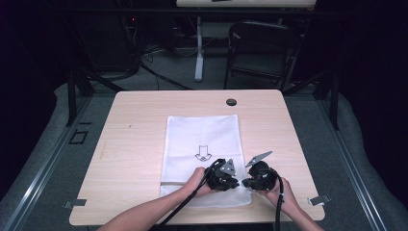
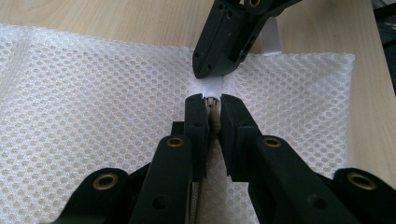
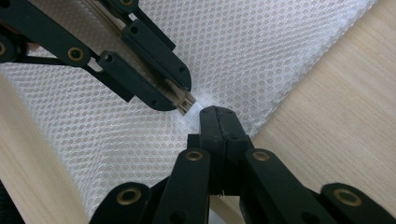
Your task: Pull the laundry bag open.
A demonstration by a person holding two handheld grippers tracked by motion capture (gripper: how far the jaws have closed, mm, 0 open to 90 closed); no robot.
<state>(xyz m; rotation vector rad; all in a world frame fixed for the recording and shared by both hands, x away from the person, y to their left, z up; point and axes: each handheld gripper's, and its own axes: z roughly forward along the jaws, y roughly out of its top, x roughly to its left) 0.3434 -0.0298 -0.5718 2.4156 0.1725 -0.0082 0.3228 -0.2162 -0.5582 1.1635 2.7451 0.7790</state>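
A white mesh bag lies flat on the wooden table, with a zipper along its near edge. My left gripper is shut on the beige zipper pull. Tip to tip with it, my right gripper is shut on the white fabric tab at the zipper's end, close to the bag's corner. In the high view both grippers, left and right, meet at the bag's near right edge. The right gripper view has the left gripper coming in from the upper left, the pull between its jaws.
A black arrow mark is printed on the bag. A round black grommet sits at the table's far edge. Behind the table stand a dark folding chair and a white desk leg. Bare wood lies left and right of the bag.
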